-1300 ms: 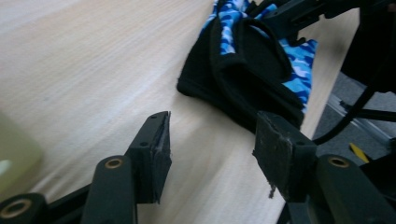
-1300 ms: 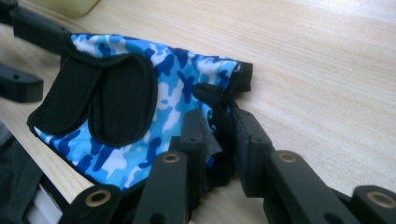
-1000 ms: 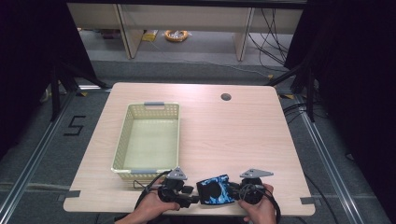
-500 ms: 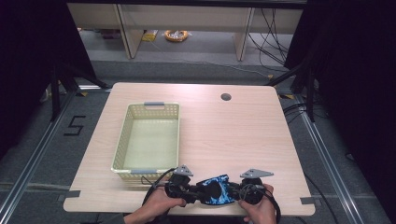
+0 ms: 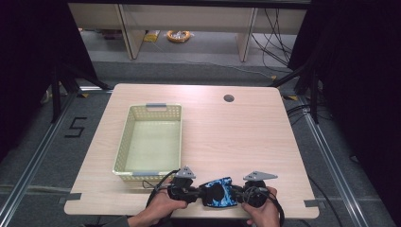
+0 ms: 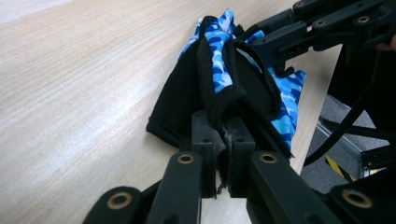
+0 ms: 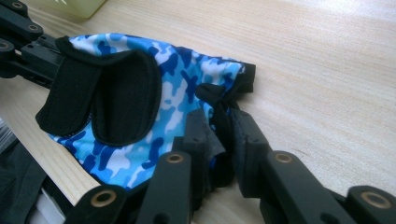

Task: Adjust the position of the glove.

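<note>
A: Report the near edge of the table first.

B: A blue camouflage glove (image 5: 219,191) with black trim lies at the near edge of the wooden table (image 5: 227,137), stretched between the two grippers. The left gripper (image 5: 191,193) approaches it from the left side, the right gripper (image 5: 240,195) from the right side.

A: Finger condition, left unit?

B: In the left gripper view its jaws have just been closing and now stand pressed together, clenched on a black-edged fold of the glove (image 6: 233,79). The fabric rises out from between the pads.

A: Right unit?

B: In the right gripper view its jaws stand close together, pinching the black-trimmed edge of the glove (image 7: 140,93) at the opposite end. The black wrist strap lies folded over the blue panel, toward the left gripper.

A: Hands?

B: The left hand (image 5: 158,210) and the right hand (image 5: 264,213) each hold a gripper body at the table's near rim. A grey three-cornered plate sits on top of each unit.

A: Farther out?

B: A pale yellow perforated basket (image 5: 124,146) stands just beyond the left gripper, apart from the glove. Farther still, a round cable hole (image 5: 229,98) sits near the far edge of the table.
</note>
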{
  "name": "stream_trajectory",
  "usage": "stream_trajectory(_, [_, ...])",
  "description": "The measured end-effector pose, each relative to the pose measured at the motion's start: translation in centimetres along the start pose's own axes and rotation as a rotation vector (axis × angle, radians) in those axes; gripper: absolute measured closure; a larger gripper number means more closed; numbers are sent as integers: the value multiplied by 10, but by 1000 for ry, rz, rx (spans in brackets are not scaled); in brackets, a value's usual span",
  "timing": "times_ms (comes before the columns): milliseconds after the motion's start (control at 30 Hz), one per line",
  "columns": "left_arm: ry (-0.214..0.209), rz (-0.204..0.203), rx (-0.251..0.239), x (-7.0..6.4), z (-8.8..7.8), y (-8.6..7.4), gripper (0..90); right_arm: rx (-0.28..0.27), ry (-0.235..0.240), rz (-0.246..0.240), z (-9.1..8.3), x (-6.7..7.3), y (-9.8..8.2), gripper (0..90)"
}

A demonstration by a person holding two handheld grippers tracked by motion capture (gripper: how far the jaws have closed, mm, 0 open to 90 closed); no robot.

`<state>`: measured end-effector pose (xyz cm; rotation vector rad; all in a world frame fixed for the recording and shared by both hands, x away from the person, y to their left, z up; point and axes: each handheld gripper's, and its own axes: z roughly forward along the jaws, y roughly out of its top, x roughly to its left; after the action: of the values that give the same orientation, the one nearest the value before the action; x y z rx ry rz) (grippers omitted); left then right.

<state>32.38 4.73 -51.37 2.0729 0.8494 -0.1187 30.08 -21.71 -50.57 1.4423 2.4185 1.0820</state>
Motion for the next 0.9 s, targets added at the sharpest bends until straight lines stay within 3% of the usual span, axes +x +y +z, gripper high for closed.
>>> stream_trajectory(67, [-9,-9,1,2,1,0,854,-19,17,-2,1,1,-1,794])
stream_trajectory(200, [-12,-26,-2,3,1,1,851,10,3,25,-2,3,-2,802])
stream_trajectory(267, [-22,-33,6,5,0,1,839,-10,7,8,-2,3,-2,802])
stream_trajectory(333, [-16,-46,2,6,-1,0,789,-3,5,47,-2,4,-3,801])
stream_trajectory(400, [-4,-27,11,6,-5,-1,762,-36,22,32,-1,4,-5,799])
stream_trajectory(533, [24,-52,27,3,-7,-3,703,-26,22,59,-1,6,-7,796])
stream_trajectory(733, [15,-75,45,1,-3,-1,640,-37,32,38,0,4,-7,788])
stream_trajectory(767, [18,-53,52,0,-2,0,642,-20,12,33,-2,4,-7,788])
stream_trajectory(800, [19,-37,52,-1,0,1,647,-22,24,56,-2,5,-7,787])
stream_trajectory(900, [15,-43,46,-3,3,1,680,-30,18,27,-1,3,-7,786])
